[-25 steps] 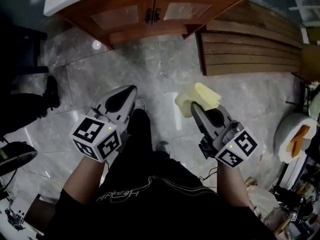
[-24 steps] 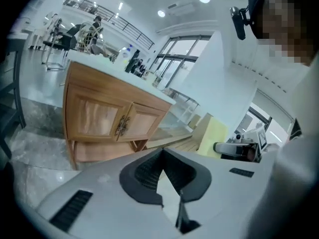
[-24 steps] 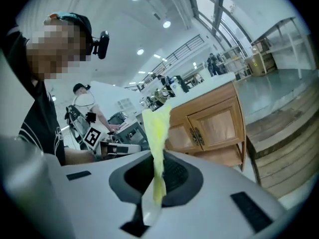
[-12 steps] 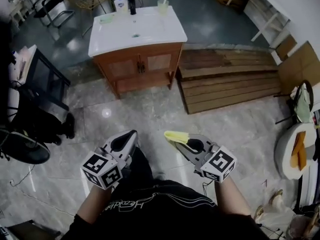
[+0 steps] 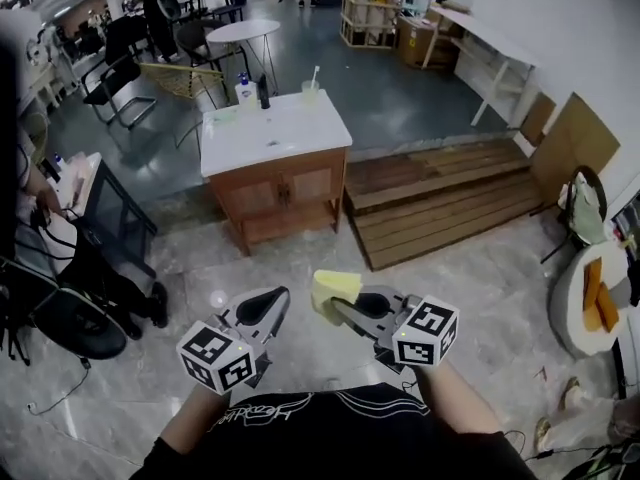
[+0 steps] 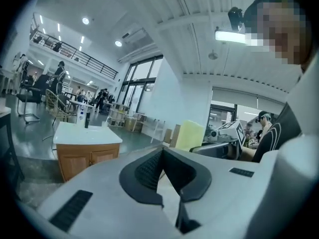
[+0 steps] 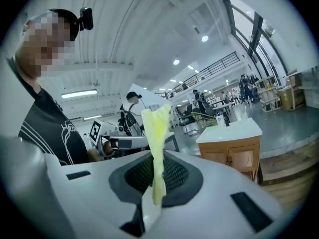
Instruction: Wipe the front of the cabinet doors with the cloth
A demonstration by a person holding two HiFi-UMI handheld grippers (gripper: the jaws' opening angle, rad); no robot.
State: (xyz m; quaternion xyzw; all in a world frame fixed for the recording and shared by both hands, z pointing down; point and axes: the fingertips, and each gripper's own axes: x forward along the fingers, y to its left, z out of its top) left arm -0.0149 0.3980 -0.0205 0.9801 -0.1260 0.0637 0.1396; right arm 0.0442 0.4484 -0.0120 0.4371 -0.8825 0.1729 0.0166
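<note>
Head view: wooden cabinet (image 5: 262,219) with white top (image 5: 275,130) stands on grey marble floor (image 5: 450,278), two doors (image 5: 313,184) face the camera, closed. On top: pump bottle (image 5: 243,91), dark bottle (image 5: 263,93), cup (image 5: 309,90) at the back edge. Wooden slat platform (image 5: 440,200) just right of the cabinet. Near bottom, left gripper (image 5: 274,300) and right gripper (image 5: 340,306) side by side, both pointing toward the cabinet, well apart from it. Yellow cloth (image 5: 330,290) sticks up from right gripper's fingers. Black chair (image 5: 70,318) at left.
</note>
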